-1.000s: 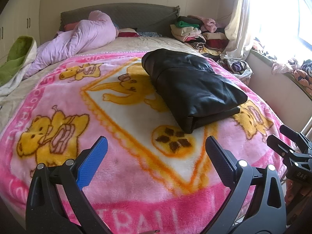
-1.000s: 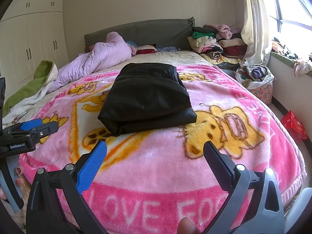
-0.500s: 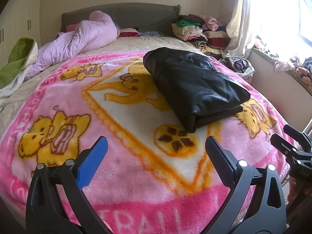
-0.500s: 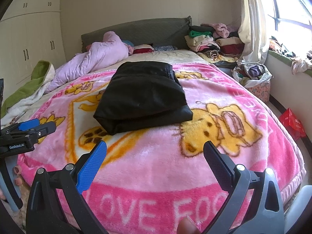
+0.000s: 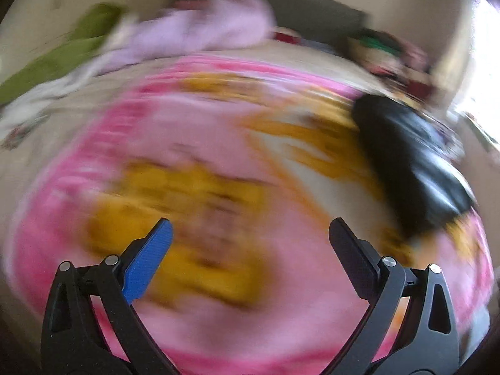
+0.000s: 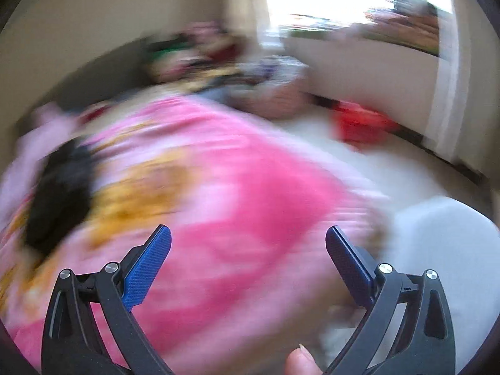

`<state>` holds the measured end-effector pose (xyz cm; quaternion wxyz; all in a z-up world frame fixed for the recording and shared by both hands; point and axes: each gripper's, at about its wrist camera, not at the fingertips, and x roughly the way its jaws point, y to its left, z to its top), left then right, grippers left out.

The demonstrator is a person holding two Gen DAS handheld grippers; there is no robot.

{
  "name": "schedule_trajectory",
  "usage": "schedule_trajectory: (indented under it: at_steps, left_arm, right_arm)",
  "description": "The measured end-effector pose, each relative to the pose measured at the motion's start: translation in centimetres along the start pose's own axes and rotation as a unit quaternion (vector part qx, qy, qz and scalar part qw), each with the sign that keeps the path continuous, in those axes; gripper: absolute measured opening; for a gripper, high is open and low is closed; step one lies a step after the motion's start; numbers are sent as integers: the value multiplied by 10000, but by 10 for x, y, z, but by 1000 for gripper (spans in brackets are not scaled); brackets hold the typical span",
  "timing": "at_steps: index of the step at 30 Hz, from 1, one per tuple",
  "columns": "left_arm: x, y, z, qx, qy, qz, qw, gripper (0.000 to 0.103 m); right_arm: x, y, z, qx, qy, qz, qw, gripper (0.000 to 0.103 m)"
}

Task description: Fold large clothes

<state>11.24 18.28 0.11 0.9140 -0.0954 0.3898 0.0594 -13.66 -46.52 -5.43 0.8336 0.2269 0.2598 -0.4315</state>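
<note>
Left gripper point(image 5: 250, 234) and right gripper point(image 6: 248, 240) spread wide, gripping nothing. Black folded garment point(image 5: 415, 162) lying on pink blanket point(image 5: 203, 131), at two o'clock from left. Folding seemingly finished; next probably fetching another garment. Heavily blurred.

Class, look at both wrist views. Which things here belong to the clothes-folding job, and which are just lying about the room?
Belongs to the job:
- black garment, lying on the bed
- left gripper, jaws open, empty
- right gripper, jaws open, empty
- pink blanket, the work surface

Just lying about:
- lilac quilt
- green cloth
- red thing on the floor
</note>
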Motion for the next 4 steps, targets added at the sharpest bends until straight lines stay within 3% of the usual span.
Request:
schedule_trajectory:
  at_steps: [2, 4]
  left_arm:
    - [11, 74, 23, -252, 35, 691, 9973, 94]
    - [23, 153, 44, -531, 56, 1435, 9882, 94]
  right_arm:
    - [16, -70, 6, 690, 128, -895, 9935, 99]
    - [37, -145, 8, 1333, 431, -1631, 9766, 99]
